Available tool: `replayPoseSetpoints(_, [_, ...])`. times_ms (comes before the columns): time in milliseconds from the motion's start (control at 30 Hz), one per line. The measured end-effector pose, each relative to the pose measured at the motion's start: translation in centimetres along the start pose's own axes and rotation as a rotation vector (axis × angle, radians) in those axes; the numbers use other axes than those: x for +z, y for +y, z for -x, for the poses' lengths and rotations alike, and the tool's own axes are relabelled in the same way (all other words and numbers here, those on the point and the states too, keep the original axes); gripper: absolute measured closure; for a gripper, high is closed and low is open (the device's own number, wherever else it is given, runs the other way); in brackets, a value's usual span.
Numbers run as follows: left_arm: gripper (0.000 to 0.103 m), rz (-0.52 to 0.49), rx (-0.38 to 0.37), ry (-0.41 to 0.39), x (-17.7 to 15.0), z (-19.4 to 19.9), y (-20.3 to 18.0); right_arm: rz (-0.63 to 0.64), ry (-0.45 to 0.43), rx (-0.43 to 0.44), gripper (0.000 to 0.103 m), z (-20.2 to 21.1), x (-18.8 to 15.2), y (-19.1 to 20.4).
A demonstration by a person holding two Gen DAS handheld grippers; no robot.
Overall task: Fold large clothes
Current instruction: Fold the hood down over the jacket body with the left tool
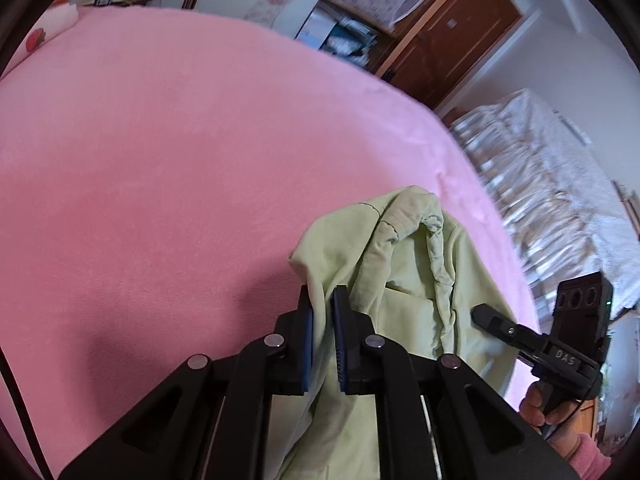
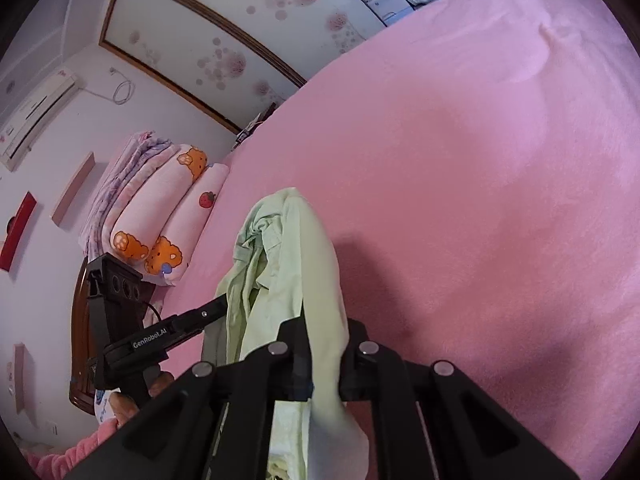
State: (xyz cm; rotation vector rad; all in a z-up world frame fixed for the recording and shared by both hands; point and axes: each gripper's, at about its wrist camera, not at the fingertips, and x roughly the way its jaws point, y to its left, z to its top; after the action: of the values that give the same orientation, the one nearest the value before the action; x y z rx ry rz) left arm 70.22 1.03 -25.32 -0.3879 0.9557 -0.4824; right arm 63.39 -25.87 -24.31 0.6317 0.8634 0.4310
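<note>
Our left gripper (image 1: 323,312) pinches a fold of the pale green garment (image 1: 404,264) between its blue pads, and our right gripper (image 2: 325,354) is clamped on another fold of the same cloth. The garment hangs bunched between the two tools, lifted above the pink bedspread (image 1: 168,152). Patterned pillows (image 2: 160,216) lie stacked at the bed's head.

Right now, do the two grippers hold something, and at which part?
Both hold the light green garment. The left gripper and the right gripper each pinch a bunched fold near its top; which part of the garment cannot be told.
</note>
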Motion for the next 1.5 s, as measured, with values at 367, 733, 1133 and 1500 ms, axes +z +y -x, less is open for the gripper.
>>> replayPoseSetpoints(367, [0.096,-0.15,-0.132,-0.129,-7.0,16.0,-4.7,0.147,-0.055,0.157,0.098,11.2,-6.7,8.3])
replayPoseSetpoints(733, [0.096,-0.122,-0.101,-0.061,-18.9,26.0,-3.4,0.156,-0.082,0.217,0.097,17.6,-18.0,10.6])
replayPoseSetpoints(1133, [0.094,-0.016,0.145,0.205,-31.4,22.9,-0.2,0.044,0.134,-0.084,0.083,16.6,-30.8,7.8])
replayPoseSetpoints(1500, [0.044,0.205,0.227,0.267,-34.0,23.6,2.4,-0.094,0.134,-0.195,0.075,18.8,-34.2,6.9])
